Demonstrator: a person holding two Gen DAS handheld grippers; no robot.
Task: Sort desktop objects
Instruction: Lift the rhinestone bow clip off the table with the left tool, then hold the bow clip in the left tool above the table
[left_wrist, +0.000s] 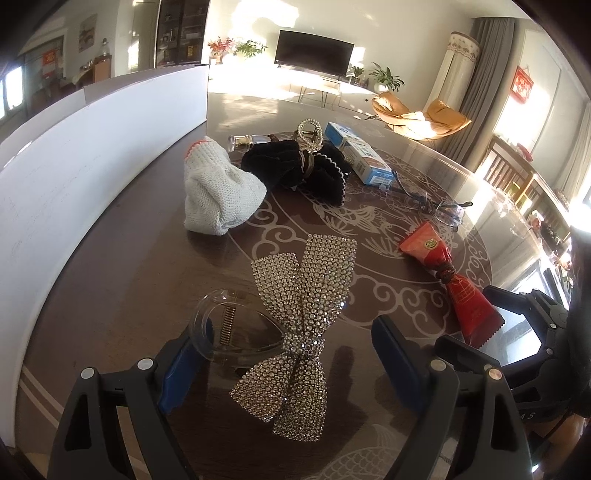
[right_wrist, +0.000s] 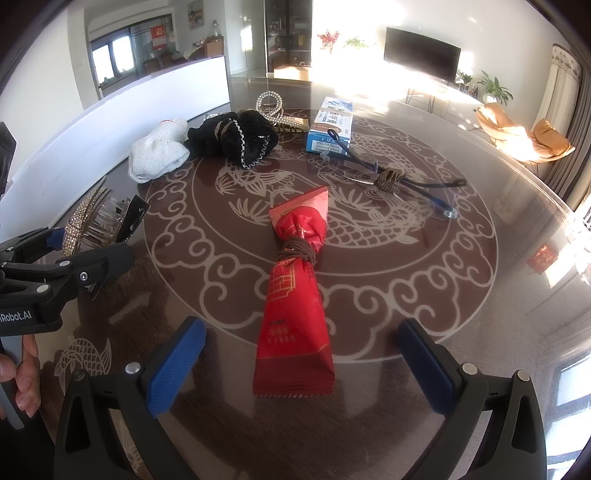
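Note:
A rhinestone bow hair clip (left_wrist: 299, 325) with a clear claw lies on the table between the fingers of my open left gripper (left_wrist: 291, 365); it also shows in the right wrist view (right_wrist: 92, 225). A red snack packet (right_wrist: 295, 295) tied with a brown hair band lies between the fingers of my open right gripper (right_wrist: 295, 365); it also shows in the left wrist view (left_wrist: 450, 280). Farther back lie a white knit glove (left_wrist: 218, 195), a black scrunchie (left_wrist: 295, 170) with a pearl clip, a blue-white box (left_wrist: 362, 155) and glasses (right_wrist: 402, 181).
A white board (left_wrist: 92, 177) stands along the left edge of the brown patterned glass-topped table (right_wrist: 424, 280). A small glass bottle (left_wrist: 247, 142) lies behind the scrunchie. The left gripper's body (right_wrist: 62, 273) sits left of the red packet.

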